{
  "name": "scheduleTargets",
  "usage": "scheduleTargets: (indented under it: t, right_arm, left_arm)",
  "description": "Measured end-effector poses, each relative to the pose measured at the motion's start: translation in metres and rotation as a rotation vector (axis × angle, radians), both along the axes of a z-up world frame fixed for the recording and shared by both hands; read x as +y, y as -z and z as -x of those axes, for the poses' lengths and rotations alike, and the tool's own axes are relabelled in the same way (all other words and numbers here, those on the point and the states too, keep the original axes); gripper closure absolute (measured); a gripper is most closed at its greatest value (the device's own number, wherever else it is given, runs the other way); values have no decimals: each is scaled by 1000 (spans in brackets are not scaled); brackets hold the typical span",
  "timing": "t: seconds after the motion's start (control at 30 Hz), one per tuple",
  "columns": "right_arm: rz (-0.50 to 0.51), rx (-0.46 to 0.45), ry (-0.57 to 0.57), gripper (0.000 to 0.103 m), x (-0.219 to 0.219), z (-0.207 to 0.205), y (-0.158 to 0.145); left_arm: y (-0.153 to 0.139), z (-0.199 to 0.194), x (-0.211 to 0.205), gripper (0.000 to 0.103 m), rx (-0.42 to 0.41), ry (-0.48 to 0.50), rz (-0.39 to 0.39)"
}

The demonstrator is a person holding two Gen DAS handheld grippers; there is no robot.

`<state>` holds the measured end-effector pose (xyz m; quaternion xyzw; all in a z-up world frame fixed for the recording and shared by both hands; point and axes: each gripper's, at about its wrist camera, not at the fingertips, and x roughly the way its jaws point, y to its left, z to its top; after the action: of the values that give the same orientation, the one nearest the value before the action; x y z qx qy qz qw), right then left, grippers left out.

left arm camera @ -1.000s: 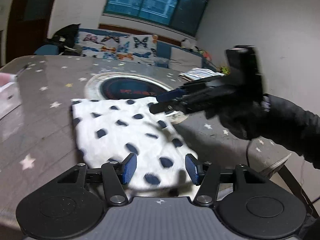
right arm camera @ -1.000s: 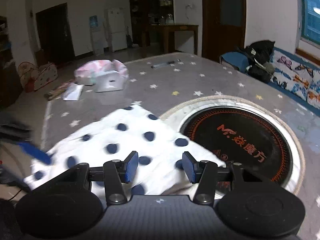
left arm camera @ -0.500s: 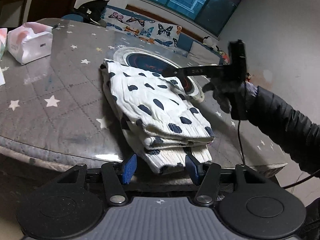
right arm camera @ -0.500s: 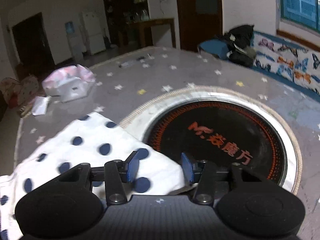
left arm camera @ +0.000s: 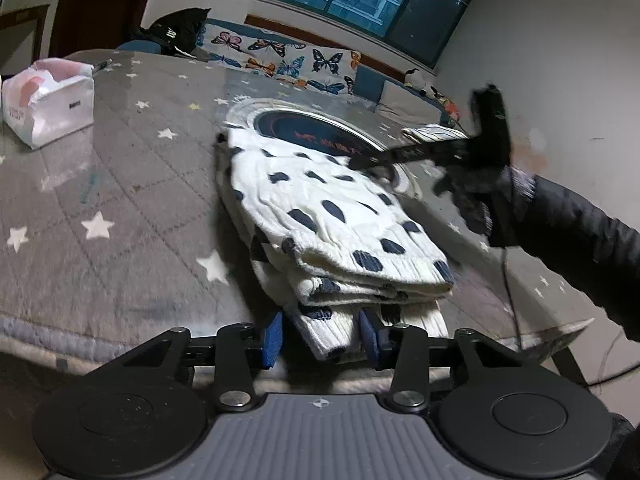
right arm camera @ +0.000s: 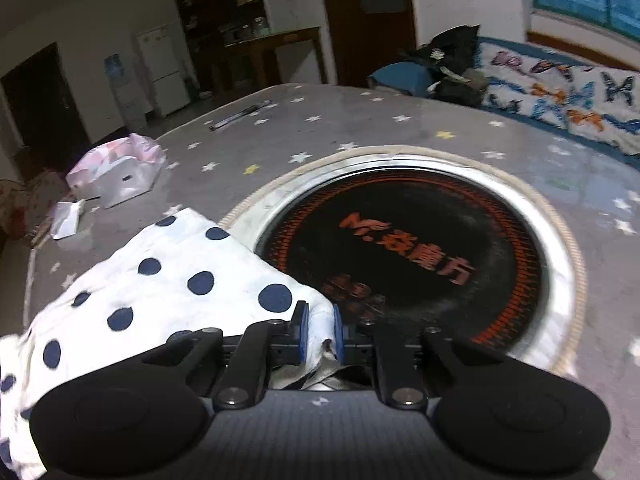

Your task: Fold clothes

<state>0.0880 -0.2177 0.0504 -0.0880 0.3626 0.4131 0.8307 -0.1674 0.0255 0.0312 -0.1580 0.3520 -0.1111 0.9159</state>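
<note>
Two grippers meet your folded white garment with dark blue polka dots (left arm camera: 340, 216), which lies in stacked layers on the grey star-patterned quilted table cover (left arm camera: 120, 208), one corner over the steel rim of the round black inset cooktop with orange lettering (right arm camera: 404, 248). Your right gripper (right arm camera: 319, 334) has just closed and now pinches that corner between its blue pads. Your left gripper (left arm camera: 320, 334) has been narrowing, its blue pads flanking the garment's near bottom layer at the table edge; whether they press it cannot be told.
</note>
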Motion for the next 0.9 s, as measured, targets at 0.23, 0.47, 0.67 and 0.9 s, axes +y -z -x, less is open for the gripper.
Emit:
scheduleTargets:
  t: [0.23, 0.47, 0.67, 0.9]
  right_arm:
    - [44, -69, 175, 93, -53, 24, -5]
    - [128, -142, 378, 93, -111, 54, -5]
    - [167, -161, 574, 93, -163, 83, 0]
    - [148, -153, 727, 91, -204, 105, 3]
  left_arm:
    - [0, -47, 3, 60, -21, 25, -24]
    - [0, -121, -31, 62, -27, 163, -37]
    - [2, -179, -79, 62, -34, 286, -47]
    - [4, -226, -127, 58, -44, 372, -77]
